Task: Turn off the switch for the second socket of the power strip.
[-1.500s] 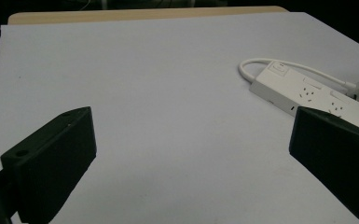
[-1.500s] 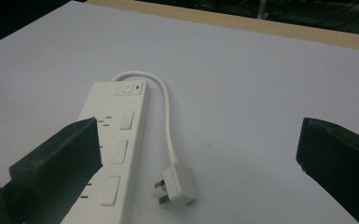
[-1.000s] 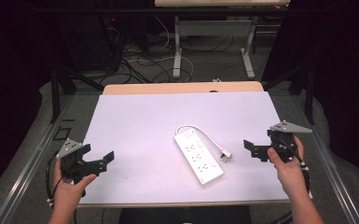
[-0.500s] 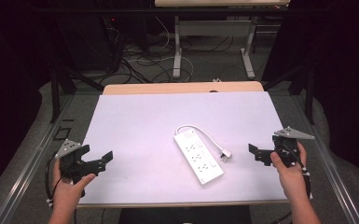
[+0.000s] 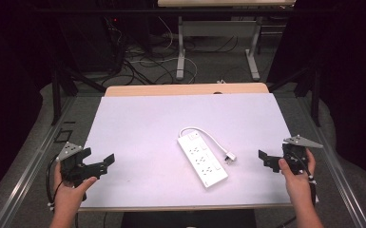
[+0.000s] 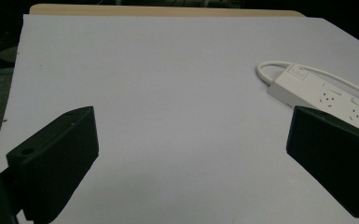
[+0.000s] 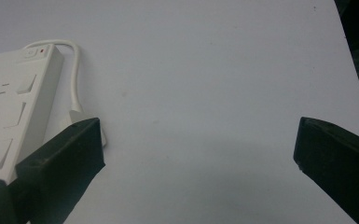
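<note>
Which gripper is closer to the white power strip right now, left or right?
Right. The right gripper sits just off the power strip on its plug side, jaws open. The left gripper is farther away, near the table's front left corner, also open.

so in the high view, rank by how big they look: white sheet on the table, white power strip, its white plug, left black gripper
1. White sheet, by far largest.
2. White power strip and left black gripper: they look alike, so unranked.
3. White plug, smallest.
</note>
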`<state>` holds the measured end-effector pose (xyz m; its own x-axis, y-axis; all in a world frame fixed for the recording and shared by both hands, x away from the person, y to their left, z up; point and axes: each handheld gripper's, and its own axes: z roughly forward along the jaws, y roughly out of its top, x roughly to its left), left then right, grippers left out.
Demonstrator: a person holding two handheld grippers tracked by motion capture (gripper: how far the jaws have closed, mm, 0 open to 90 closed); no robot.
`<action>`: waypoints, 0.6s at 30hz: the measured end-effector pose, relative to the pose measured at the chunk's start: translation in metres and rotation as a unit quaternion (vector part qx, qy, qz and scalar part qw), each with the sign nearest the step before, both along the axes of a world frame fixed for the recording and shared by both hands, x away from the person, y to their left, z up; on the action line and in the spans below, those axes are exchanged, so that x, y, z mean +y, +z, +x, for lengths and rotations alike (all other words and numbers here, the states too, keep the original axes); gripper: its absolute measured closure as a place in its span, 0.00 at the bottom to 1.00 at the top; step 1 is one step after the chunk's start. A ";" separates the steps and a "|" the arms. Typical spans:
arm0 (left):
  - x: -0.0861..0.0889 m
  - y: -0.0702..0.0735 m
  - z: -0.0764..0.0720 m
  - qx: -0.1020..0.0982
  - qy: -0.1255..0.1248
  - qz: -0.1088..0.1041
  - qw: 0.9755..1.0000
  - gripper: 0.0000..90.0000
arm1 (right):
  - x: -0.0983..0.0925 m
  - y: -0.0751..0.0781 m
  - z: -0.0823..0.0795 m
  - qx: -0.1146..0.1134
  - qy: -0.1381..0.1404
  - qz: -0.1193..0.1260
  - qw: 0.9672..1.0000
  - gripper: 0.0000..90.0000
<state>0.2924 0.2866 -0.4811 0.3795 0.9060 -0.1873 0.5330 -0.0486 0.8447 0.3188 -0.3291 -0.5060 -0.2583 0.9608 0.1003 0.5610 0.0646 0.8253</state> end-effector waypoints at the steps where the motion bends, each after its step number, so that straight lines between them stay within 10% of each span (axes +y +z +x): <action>1: 0.000 0.000 0.000 0.000 0.000 0.000 1.000 0.03 | -0.001 -0.002 0.000 -0.002 0.000 0.003 1.000 0.01; 18: 0.002 -0.003 0.001 0.004 0.003 0.001 1.000 0.03 | -0.013 -0.024 0.001 0.015 -0.016 -0.008 1.000 0.01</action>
